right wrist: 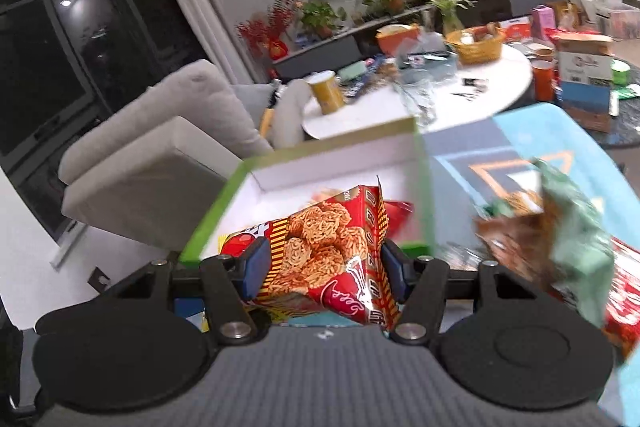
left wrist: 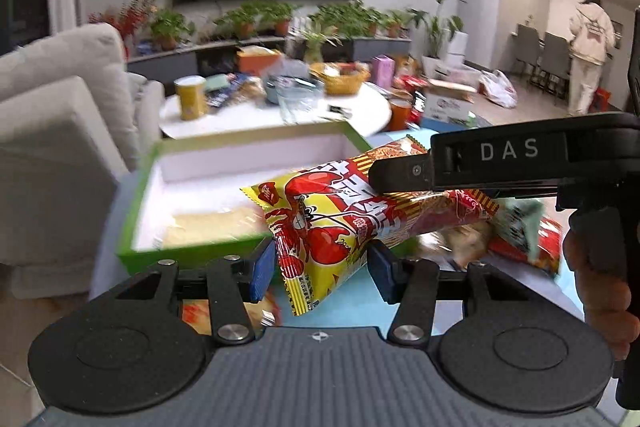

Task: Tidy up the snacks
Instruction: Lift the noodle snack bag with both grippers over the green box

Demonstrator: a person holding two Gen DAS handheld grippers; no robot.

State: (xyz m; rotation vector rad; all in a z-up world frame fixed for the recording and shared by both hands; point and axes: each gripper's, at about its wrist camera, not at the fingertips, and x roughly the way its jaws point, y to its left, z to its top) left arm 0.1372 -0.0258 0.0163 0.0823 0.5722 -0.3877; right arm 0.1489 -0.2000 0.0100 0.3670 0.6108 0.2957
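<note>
Between both pairs of tongs: one snack packet (left wrist: 320,223), yellow and red, crayfish print. Left tongs (left wrist: 320,267) clamped on its near end; right tongs (right wrist: 320,273) clamped on the far, noodle-printed end. Packet hangs in the air just before the green-rimmed box (left wrist: 140,183), which stands on the blue-clothed counter (right wrist: 600,147). Advised handling: keep both ends level, carry over the rim, lower flat beside the pale packet (left wrist: 212,227) inside, then release together. Further packets (right wrist: 560,227) lie to the right.
</note>
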